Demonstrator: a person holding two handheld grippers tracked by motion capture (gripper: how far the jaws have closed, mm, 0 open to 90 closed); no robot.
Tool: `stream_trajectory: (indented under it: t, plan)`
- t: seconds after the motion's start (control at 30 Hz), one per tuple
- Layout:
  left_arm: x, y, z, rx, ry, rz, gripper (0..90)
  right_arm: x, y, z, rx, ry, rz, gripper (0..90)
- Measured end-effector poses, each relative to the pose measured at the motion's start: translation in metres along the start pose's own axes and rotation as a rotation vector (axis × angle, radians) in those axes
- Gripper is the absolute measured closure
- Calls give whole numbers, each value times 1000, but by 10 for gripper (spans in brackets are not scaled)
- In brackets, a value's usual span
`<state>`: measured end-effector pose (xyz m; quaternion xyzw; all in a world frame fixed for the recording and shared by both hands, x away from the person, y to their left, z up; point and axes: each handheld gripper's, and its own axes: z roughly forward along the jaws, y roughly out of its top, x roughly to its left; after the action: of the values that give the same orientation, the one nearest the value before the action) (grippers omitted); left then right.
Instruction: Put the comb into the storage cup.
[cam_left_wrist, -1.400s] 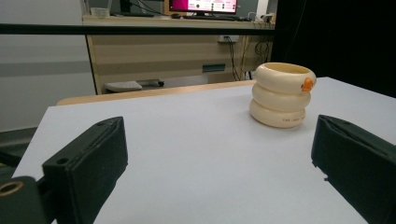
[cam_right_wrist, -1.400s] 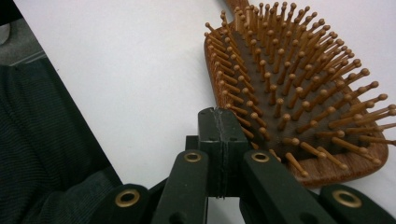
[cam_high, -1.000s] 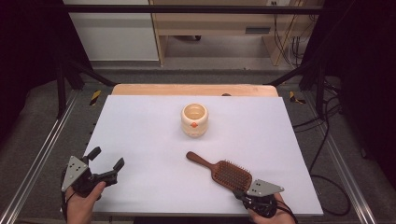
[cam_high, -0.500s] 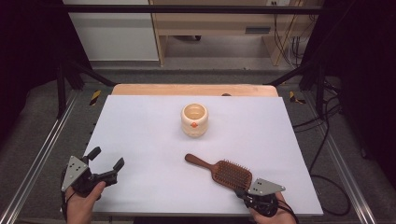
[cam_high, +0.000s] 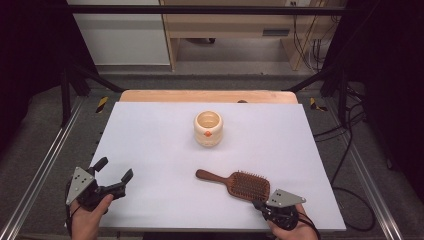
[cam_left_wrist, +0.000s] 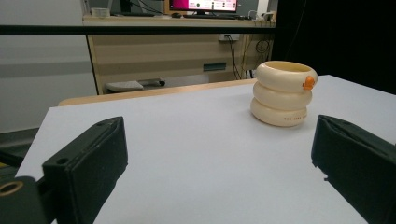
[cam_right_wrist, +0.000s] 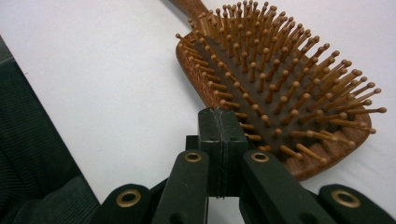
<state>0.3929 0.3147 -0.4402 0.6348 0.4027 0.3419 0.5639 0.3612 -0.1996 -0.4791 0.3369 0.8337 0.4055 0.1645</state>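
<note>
seemingly mid-nudge, the right gripper (cam_high: 261, 205), fingers pressed together and empty, touches the head of the brown wooden paddle hairbrush (cam_high: 239, 183) lying bristles-up on the white bench (cam_high: 150, 135), while the left gripper (cam_high: 114, 176) waits wide open; next likely needs a grasp.

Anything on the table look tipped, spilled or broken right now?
Nothing stands out. The cream cup stands upright mid-table, and the wooden hairbrush lies flat, bristles up, with no damage visible, by the right gripper.
</note>
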Motion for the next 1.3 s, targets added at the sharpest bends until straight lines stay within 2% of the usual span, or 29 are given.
stream_trajectory:
  t: [1.3]
  plan:
    - [0, 0, 1, 8, 3, 4, 38, -13, 6, 10, -2, -41, 14, 900]
